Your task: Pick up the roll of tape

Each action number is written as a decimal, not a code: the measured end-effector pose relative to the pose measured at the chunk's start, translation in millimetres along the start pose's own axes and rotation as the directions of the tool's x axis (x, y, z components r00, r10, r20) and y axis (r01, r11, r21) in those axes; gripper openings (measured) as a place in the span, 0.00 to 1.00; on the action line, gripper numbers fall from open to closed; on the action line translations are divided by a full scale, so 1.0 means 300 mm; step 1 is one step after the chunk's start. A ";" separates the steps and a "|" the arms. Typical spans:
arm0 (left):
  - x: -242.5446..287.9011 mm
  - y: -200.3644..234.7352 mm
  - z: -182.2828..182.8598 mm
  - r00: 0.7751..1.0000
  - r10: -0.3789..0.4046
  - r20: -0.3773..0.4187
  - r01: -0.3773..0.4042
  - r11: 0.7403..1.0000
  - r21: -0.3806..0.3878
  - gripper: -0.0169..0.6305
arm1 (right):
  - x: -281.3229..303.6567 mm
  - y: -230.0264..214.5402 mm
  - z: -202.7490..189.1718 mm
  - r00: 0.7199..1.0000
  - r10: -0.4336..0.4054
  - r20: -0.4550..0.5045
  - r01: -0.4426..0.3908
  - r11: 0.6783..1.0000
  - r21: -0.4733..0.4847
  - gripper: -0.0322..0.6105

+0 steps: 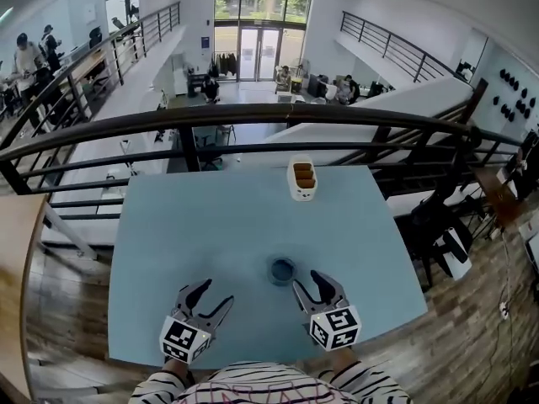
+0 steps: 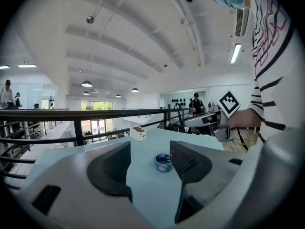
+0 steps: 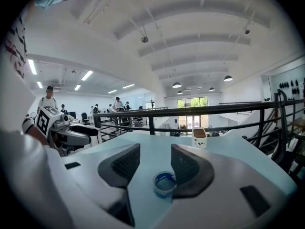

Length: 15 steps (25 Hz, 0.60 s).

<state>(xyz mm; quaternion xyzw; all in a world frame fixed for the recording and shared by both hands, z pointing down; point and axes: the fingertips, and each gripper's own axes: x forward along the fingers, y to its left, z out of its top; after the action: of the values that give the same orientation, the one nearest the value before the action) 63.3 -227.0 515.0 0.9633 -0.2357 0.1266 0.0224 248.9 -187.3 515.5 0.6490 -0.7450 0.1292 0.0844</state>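
Pale blue tabletop in the head view. Tape lies flat near the front edge, just ahead of the right gripper and right of the left gripper. Neither touches it. White box stands far side, well apart.

Left gripper view: fingers wide apart, nothing between them. Tape sits ahead on the tabletop, close beside the right finger's tip in the picture.

Right gripper view: fingers spread wide, holding nothing. Tape shows low in the gap, hard by the right finger. Contact unclear.
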 end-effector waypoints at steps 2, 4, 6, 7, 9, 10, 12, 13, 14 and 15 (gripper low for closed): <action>0.019 0.007 -0.005 1.000 0.026 -0.003 -0.026 1.000 -0.011 0.39 | 0.033 -0.022 0.002 1.000 0.025 -0.012 -0.026 0.999 -0.021 0.36; 0.033 0.012 -0.009 0.999 0.049 -0.009 -0.049 0.999 -0.020 0.39 | 0.064 -0.039 -0.004 0.998 0.047 -0.032 -0.048 0.998 -0.048 0.36; 0.041 0.012 -0.012 0.998 0.069 -0.012 -0.070 0.997 -0.029 0.39 | 0.094 -0.055 -0.020 0.996 0.066 -0.058 -0.070 0.995 -0.074 0.36; 0.044 0.013 -0.014 0.997 0.080 -0.014 -0.080 0.996 -0.033 0.39 | 0.110 -0.063 -0.031 0.995 0.075 -0.073 -0.081 0.993 -0.085 0.36; 0.049 0.018 -0.020 0.995 0.100 -0.019 -0.101 0.994 -0.039 0.39 | 0.147 -0.076 -0.055 0.990 0.095 -0.102 -0.106 0.989 -0.105 0.36; 0.049 0.021 -0.025 0.994 0.110 -0.024 -0.111 0.993 -0.042 0.39 | 0.165 -0.078 -0.069 0.987 0.107 -0.117 -0.120 0.986 -0.114 0.36; 0.040 0.024 -0.039 0.991 0.129 -0.035 -0.131 0.990 -0.049 0.39 | 0.195 -0.073 -0.104 0.979 0.131 -0.155 -0.153 0.979 -0.134 0.36; 0.034 0.024 -0.043 0.990 0.139 -0.040 -0.141 0.989 -0.053 0.39 | 0.208 -0.071 -0.124 0.974 0.143 -0.176 -0.169 0.975 -0.145 0.36; 0.028 0.024 -0.046 0.988 0.149 -0.043 -0.151 0.987 -0.056 0.39 | 0.220 -0.069 -0.143 0.969 0.153 -0.196 -0.185 0.970 -0.155 0.36; 0.024 0.023 -0.046 0.986 0.159 -0.045 -0.161 0.985 -0.058 0.39 | 0.232 -0.068 -0.160 0.963 0.165 -0.214 -0.201 0.966 -0.163 0.36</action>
<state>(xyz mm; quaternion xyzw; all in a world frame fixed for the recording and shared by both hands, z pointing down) 63.1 -234.9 530.2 0.9374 -0.3155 0.1401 0.0467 257.2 -241.2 583.4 0.5505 -0.7985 0.1317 0.2053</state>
